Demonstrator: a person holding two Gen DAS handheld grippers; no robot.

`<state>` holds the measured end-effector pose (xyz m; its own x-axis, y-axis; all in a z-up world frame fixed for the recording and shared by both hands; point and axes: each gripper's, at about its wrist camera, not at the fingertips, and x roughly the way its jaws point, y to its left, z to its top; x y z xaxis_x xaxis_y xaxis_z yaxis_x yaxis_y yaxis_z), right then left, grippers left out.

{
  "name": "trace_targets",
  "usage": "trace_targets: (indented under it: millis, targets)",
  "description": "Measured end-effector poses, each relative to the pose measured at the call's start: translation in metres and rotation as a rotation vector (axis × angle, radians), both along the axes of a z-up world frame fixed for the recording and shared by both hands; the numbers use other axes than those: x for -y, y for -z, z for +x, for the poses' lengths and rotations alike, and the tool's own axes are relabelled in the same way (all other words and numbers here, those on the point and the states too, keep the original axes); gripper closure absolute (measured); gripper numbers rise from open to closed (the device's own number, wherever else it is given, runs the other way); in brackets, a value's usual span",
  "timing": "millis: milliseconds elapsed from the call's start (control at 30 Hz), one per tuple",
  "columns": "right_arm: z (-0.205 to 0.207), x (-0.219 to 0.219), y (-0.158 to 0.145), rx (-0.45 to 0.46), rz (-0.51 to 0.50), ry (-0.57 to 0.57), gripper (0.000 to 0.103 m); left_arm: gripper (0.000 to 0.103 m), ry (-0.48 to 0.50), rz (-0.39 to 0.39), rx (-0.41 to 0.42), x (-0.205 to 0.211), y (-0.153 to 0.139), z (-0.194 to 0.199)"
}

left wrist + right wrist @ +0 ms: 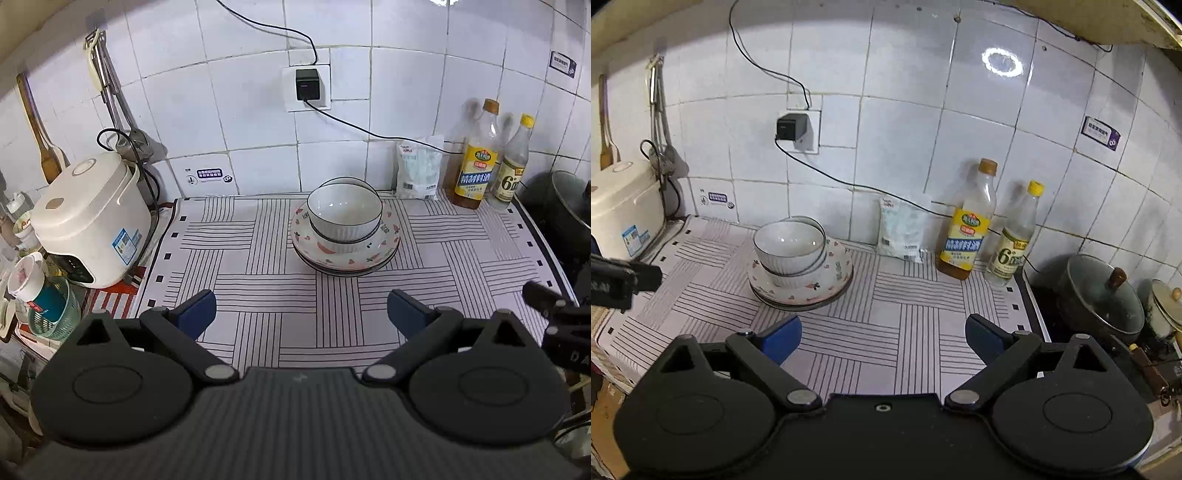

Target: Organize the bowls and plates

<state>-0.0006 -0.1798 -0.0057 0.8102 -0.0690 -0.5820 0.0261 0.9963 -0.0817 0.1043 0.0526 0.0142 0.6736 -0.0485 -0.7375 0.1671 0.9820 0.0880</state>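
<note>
White ribbed bowls (345, 216) (790, 247) are nested and sit on a stack of plates (384, 247) (834, 273) with a pink heart pattern, near the back of the striped mat. My left gripper (301, 310) is open and empty, well in front of the stack. My right gripper (882, 338) is also open and empty, in front of the stack and to its right. Part of the right gripper (554, 310) shows at the right edge of the left wrist view. Part of the left gripper (620, 280) shows at the left edge of the right wrist view.
A white rice cooker (88, 221) stands left of the striped mat (258, 295). A white packet (419, 168) and two bottles (476, 158) line the tiled back wall. A lidded dark pot (1104, 295) sits on the stove at right. A cable (369, 129) runs from the wall socket.
</note>
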Motion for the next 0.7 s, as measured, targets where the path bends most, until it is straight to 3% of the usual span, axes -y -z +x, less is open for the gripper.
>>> trace_targets:
  millis: [267,700]
  targets:
    - [-0.013,-0.002,0.003,0.076,0.034,0.009,0.006,0.003,-0.011,0.003,0.018,0.0,0.014,-0.006]
    - [-0.019,0.001,0.012,0.044,0.078,-0.005,0.005,0.003,-0.027,0.02,0.033,0.006,0.023,-0.017]
